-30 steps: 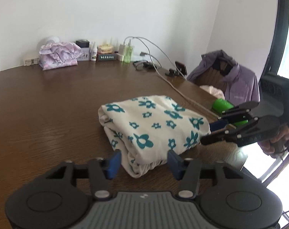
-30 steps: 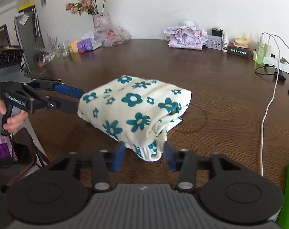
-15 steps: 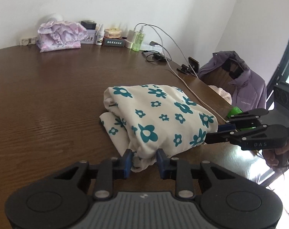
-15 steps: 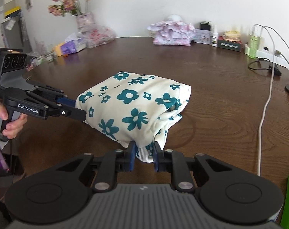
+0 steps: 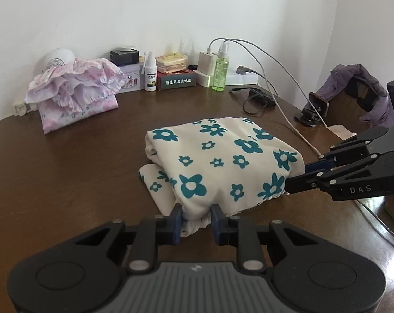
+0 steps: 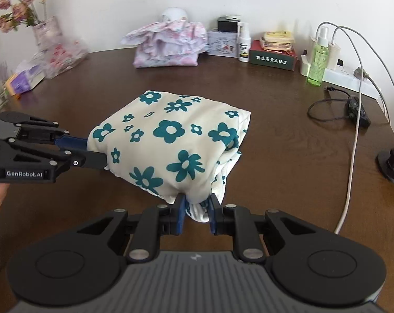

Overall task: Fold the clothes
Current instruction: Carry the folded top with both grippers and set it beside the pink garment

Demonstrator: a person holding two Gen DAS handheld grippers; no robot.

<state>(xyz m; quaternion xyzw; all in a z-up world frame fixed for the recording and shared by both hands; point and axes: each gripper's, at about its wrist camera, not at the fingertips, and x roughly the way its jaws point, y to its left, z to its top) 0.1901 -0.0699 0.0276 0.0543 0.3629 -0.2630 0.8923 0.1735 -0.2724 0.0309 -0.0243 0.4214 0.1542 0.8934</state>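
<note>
Dark brown wood table (image 5: 66, 177) fills both views, against a white wall. Cream cloth with teal flowers (image 5: 223, 161) sits mid-table as a thick folded bundle, its near edge raised off the wood between the 2 grippers and its far part resting on the table. Left gripper (image 5: 196, 217) has a bunched corner of the cloth between its blue pads, jaws closing on it. Right gripper (image 6: 196, 208) is clamped on the other near corner, fabric pinched between its pads; in the left view it comes in from the right edge and meets the bundle's side. Pink frilly cloth (image 5: 74, 91), folded, lies well apart at the back by the wall. Purple jacket (image 5: 363, 86) hangs on a chair past the table's right edge. Vase of flowers (image 6: 43, 34) stands at the back left in the right view. Green spray bottle (image 6: 318, 60) stands upright by the white power strip (image 6: 348, 74). 2 white cables (image 6: 353, 140) run from the strip across the table toward the near edge.
</note>
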